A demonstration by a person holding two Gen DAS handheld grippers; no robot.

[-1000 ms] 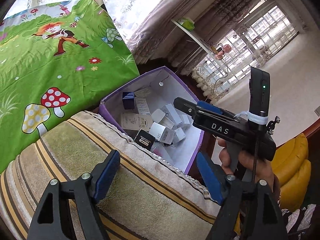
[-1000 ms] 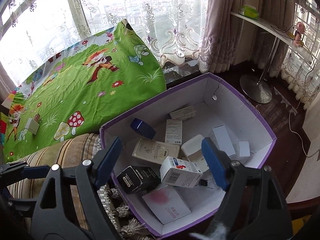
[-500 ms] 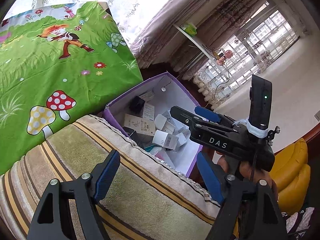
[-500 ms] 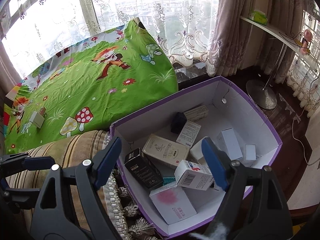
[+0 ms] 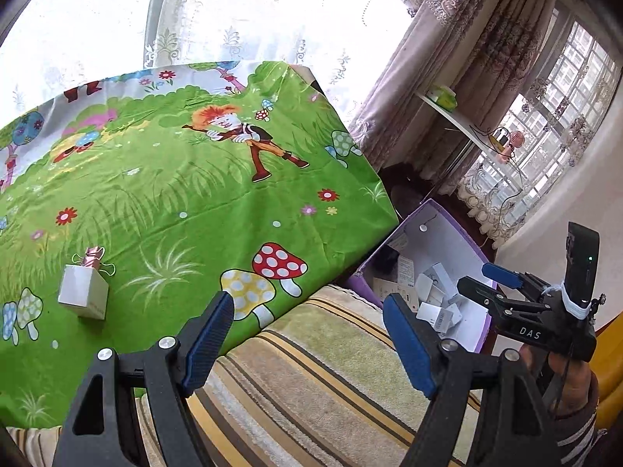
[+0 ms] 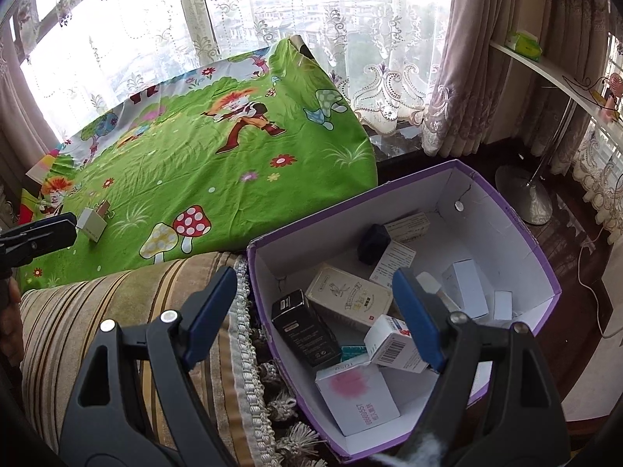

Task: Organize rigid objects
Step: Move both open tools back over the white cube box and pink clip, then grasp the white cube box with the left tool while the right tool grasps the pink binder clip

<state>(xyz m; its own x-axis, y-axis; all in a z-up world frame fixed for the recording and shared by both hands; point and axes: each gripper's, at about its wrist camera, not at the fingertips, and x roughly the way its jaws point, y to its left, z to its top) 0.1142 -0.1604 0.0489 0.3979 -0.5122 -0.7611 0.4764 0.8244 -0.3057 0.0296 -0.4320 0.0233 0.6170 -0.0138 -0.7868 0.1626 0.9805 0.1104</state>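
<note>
A purple cardboard box [image 6: 518, 229] with white inner walls holds several small cartons, among them a black carton [image 6: 303, 327] and a white carton with a pink blot [image 6: 356, 397]. The same box [image 5: 432, 225] shows at the right of the left wrist view. One small white carton [image 5: 82, 292] stands alone on the green cartoon sheet [image 5: 187, 202], seen also as the white carton [image 6: 91, 225] far left. My left gripper [image 5: 307, 342] hangs open and empty over the striped cushion [image 5: 311, 381]. My right gripper [image 6: 315, 319] is open and empty above the box's near left corner.
The striped cushion [image 6: 117, 311] with a tasselled fringe lies between sheet and box. A lamp stand [image 6: 525, 194] and a white shelf [image 6: 545, 70] stand behind the box by the curtains. A yellow seat [image 5: 611, 369] sits at the far right. A hand [image 5: 576, 381] holds the right gripper.
The left gripper has swung left and tilted up, so the sheet and the lone white carton come into view and the box slides right. The right gripper has drifted slightly; both stay open.
</note>
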